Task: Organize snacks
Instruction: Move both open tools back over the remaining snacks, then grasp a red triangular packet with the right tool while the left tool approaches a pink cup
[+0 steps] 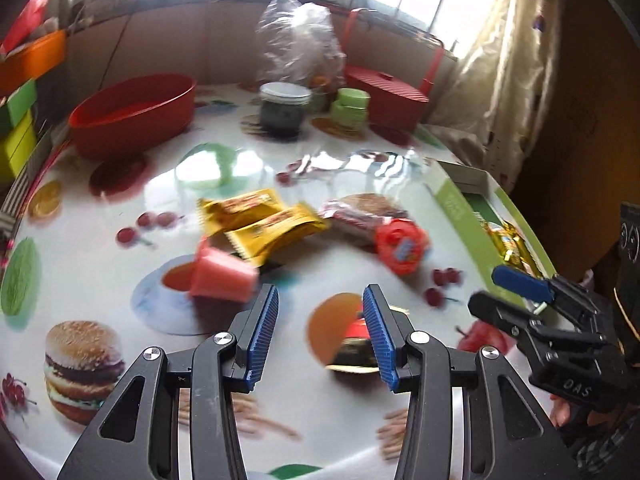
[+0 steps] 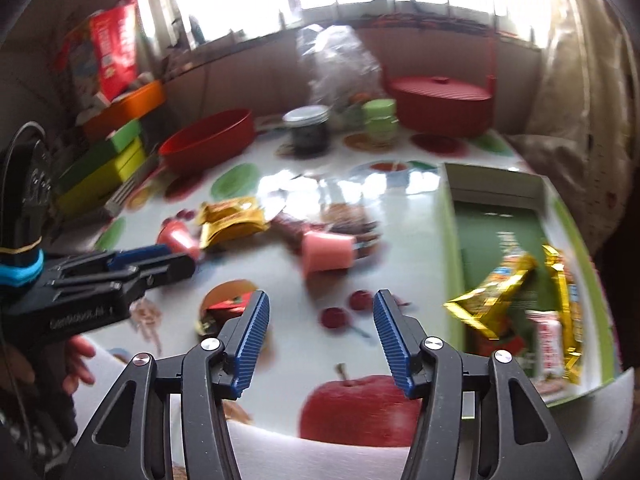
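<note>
While both grippers hover with fingers apart and empty, the left gripper [image 1: 320, 332] has the pink plastic cup [image 1: 222, 276] just far-left of it on the printed surface [image 1: 120, 272]. Only the right gripper [image 2: 320, 336] view shows inside the green cardboard box [image 2: 452, 248] with gold snack packets [image 2: 492, 300].

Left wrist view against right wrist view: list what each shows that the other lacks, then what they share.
Only the left wrist view shows the printed burger on the tablecloth and the round red snack's label face. Only the right wrist view shows the red bag by the window, the printed apple, and the green box's floor with its gold packets. Both show the red bowl, the lidded red pot, the yellow wafer packs, the pink cup and the dark jar.
</note>
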`<control>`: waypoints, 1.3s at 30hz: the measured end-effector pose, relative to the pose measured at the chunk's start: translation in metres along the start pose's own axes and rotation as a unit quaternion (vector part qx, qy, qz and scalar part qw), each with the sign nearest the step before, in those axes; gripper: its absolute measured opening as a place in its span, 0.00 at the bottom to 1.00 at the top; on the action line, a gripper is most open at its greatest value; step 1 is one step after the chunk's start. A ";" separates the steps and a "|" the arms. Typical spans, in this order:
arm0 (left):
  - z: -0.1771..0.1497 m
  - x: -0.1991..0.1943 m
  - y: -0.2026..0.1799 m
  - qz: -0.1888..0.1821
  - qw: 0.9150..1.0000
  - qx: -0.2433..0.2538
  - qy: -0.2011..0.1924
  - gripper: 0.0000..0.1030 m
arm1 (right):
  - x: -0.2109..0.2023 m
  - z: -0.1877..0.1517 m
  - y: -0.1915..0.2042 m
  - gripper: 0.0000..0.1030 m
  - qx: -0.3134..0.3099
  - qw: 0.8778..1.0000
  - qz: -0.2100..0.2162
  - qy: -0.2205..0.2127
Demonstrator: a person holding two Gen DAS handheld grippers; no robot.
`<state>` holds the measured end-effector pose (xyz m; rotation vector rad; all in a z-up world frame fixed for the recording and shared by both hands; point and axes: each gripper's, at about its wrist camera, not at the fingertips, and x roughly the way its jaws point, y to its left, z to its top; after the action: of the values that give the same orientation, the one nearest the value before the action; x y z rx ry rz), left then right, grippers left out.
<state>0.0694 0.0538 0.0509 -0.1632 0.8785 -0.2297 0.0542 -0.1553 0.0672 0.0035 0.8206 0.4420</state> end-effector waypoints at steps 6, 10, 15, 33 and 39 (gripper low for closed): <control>-0.004 0.000 0.031 0.013 0.999 -0.035 -0.004 0.44 | 0.018 -0.003 0.021 0.54 -0.023 0.999 0.043 0.023; -0.003 -0.001 0.045 0.021 0.998 -0.052 -0.009 0.44 | 0.031 -0.003 0.032 0.57 -0.025 0.997 0.061 0.038; -0.005 0.004 0.057 0.022 0.997 -0.074 -0.006 0.44 | 0.048 -0.003 0.037 0.58 -0.011 0.997 0.060 0.056; 0.013 0.027 0.080 0.000 0.989 -0.145 0.006 0.45 | 0.069 0.003 0.055 0.61 -0.019 0.995 0.077 0.066; 0.019 0.037 0.073 -0.007 0.989 -0.149 0.015 0.45 | 0.078 0.003 0.062 0.61 -0.022 0.993 0.086 0.077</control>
<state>0.1166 0.1154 0.0176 -0.4459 0.9400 -0.1125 0.0796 -0.0687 0.0245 0.0002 0.9665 0.6291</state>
